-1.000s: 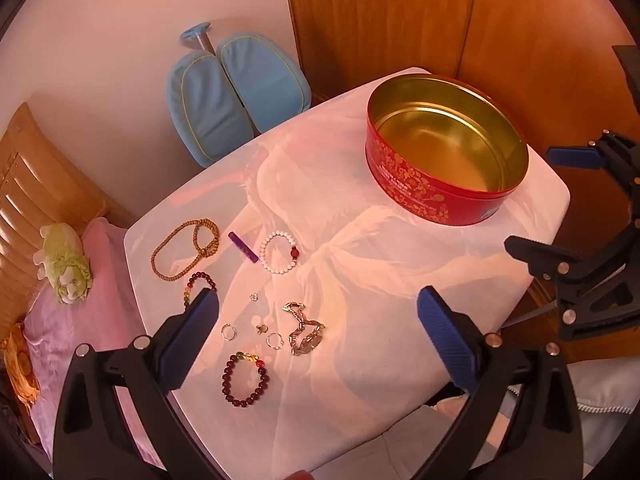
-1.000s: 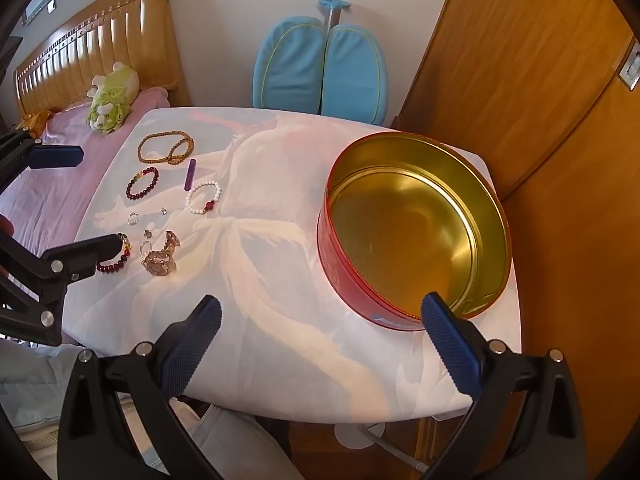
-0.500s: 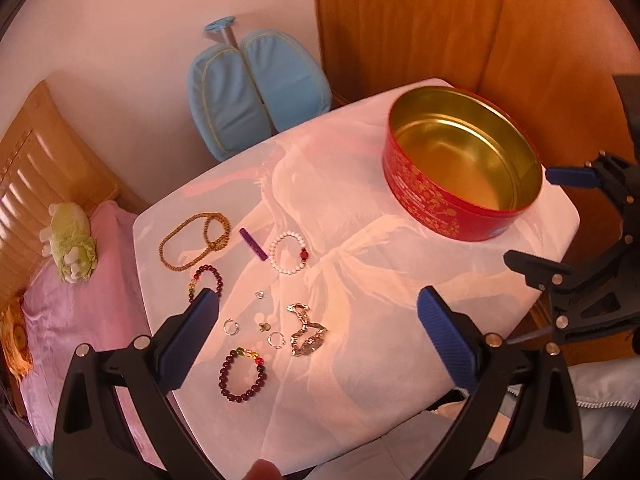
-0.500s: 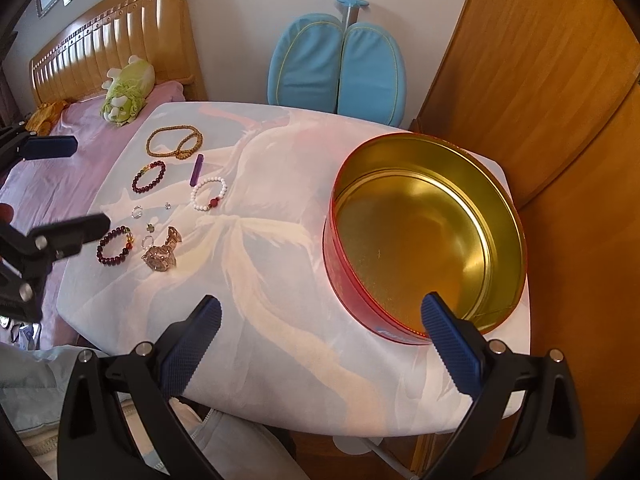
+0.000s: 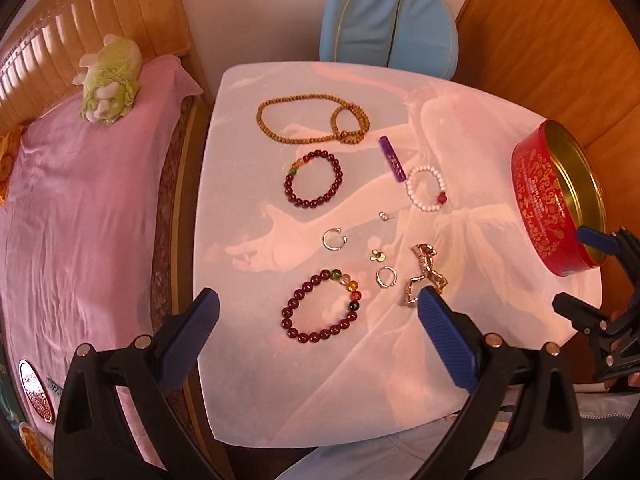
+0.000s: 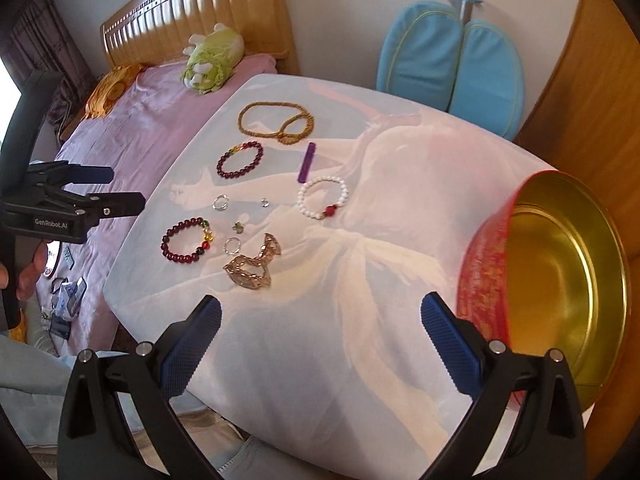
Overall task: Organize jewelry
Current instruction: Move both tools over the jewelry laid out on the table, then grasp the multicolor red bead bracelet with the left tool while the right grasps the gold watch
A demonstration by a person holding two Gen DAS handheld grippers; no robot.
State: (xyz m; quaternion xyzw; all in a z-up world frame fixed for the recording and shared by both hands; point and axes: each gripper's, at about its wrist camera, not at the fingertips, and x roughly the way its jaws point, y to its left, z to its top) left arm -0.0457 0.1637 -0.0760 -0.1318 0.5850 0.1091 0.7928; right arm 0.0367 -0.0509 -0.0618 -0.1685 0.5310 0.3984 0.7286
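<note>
Jewelry lies on a white-clothed table [image 5: 360,380]: a wooden bead necklace [image 5: 312,120], two dark red bead bracelets [image 5: 315,179] [image 5: 322,306], a white bead bracelet [image 5: 426,194], a purple stick [image 5: 393,159], small rings [image 5: 334,239] and a gold chain piece [image 5: 426,276]. An open red tin [image 6: 548,276] with a gold inside stands at the right. My left gripper [image 5: 316,312] is open and empty above the near red bracelet. My right gripper [image 6: 320,316] is open and empty over the cloth, left of the tin.
A bed with a pink sheet [image 5: 80,220] and a green plush toy [image 5: 110,80] lies left of the table. A blue chair back [image 5: 390,20] stands behind it. A wooden door [image 6: 592,80] is at the right.
My left gripper has swung left and now looks at the jewelry instead of the tin. My right gripper has turned left too, so the tin sits at its right edge. Both stay open.
</note>
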